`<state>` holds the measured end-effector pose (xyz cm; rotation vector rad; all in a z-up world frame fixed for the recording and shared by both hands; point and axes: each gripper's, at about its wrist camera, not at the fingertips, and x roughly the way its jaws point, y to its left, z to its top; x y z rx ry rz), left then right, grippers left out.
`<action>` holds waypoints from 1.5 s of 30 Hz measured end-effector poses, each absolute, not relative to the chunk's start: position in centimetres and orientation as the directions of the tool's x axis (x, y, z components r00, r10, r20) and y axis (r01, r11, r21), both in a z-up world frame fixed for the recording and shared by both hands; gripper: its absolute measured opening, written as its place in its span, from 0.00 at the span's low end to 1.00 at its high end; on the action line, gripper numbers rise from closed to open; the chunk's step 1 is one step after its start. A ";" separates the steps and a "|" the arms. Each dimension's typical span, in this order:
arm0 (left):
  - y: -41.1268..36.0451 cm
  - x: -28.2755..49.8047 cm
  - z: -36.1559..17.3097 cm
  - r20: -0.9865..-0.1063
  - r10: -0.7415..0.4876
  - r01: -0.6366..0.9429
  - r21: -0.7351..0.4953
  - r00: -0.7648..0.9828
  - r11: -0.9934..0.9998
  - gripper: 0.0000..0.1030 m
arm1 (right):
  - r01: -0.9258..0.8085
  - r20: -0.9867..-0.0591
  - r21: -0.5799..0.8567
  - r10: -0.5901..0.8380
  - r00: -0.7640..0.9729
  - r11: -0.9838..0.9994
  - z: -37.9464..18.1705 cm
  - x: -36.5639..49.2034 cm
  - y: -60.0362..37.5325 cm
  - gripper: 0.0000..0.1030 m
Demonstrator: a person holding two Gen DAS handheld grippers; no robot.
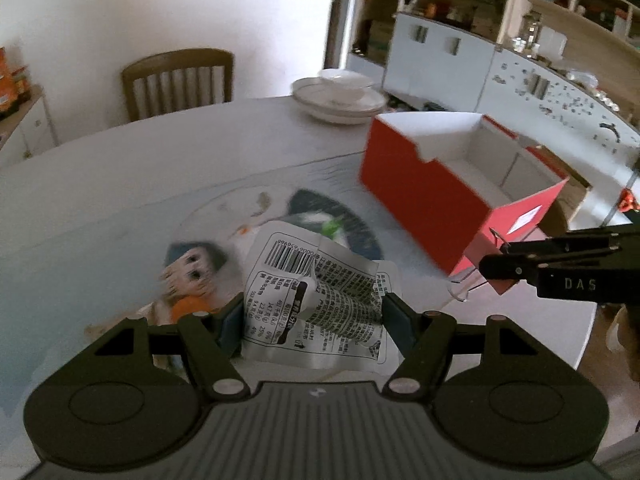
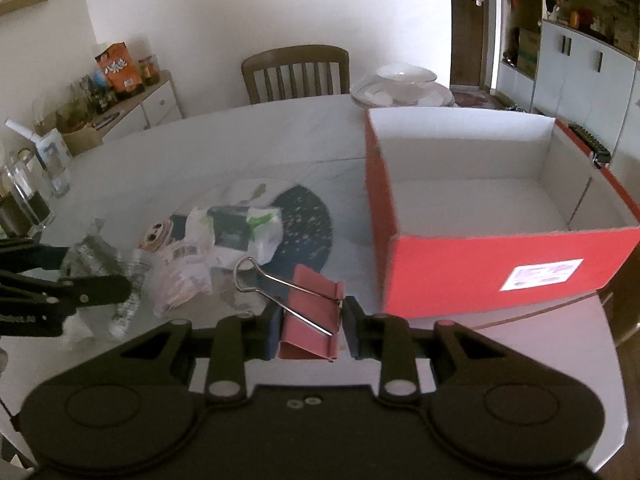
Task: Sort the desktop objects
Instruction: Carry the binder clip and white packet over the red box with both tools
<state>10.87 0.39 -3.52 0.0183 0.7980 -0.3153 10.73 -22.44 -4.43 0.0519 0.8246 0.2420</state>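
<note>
In the left wrist view my left gripper (image 1: pixel 314 322) is shut on a crumpled silver snack packet (image 1: pixel 320 280) with a barcode and black print, held above the table. In the right wrist view my right gripper (image 2: pixel 312 330) is shut on a red binder clip (image 2: pixel 310 316), whose wire handle sticks up to the left. An open red box (image 2: pixel 480 264) with a white inside stands just right of the clip. The left wrist view shows the same red box (image 1: pixel 420 196) and, at the right edge, the right gripper (image 1: pixel 494 258) with the clip (image 1: pixel 502 289).
A heap of wrappers (image 2: pixel 236 228) lies on a round patterned mat (image 2: pixel 312 216) at the middle of the white table (image 2: pixel 280 132). Stacked white plates (image 2: pixel 400 88) and a wooden chair (image 2: pixel 296 72) are at the far side. Glass vessels (image 2: pixel 24 200) stand at the left.
</note>
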 end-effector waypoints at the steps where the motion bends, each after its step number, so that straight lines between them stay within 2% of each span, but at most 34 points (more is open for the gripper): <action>1: -0.2 11.2 -3.3 -0.703 -0.276 0.297 -0.095 0.656 0.950 0.69 | -0.193 -0.717 0.142 0.235 0.656 0.971 -4.1 10.8 -22.8 0.30; 11: -5.0 14.0 -1.0 -0.671 -0.335 0.367 -0.101 0.662 0.925 0.69 | -0.190 -0.671 0.162 0.250 0.698 0.968 -0.7 12.2 -27.9 0.30; 26: -13.1 18.8 1.4 -0.659 -0.410 0.477 -0.088 0.630 0.874 0.69 | -0.120 -0.661 0.155 0.193 0.725 0.981 -0.3 16.1 -36.1 0.30; 33: -17.1 21.9 0.7 -0.686 -0.419 0.519 -0.070 0.595 0.852 0.69 | -0.106 -0.669 0.134 0.169 0.724 0.985 -0.9 17.8 -39.1 0.30; 45: -23.1 28.2 -2.9 -0.788 -0.401 0.566 -0.081 0.468 0.820 0.69 | -0.084 -0.717 0.133 0.155 0.680 0.988 -3.4 20.6 -43.3 0.30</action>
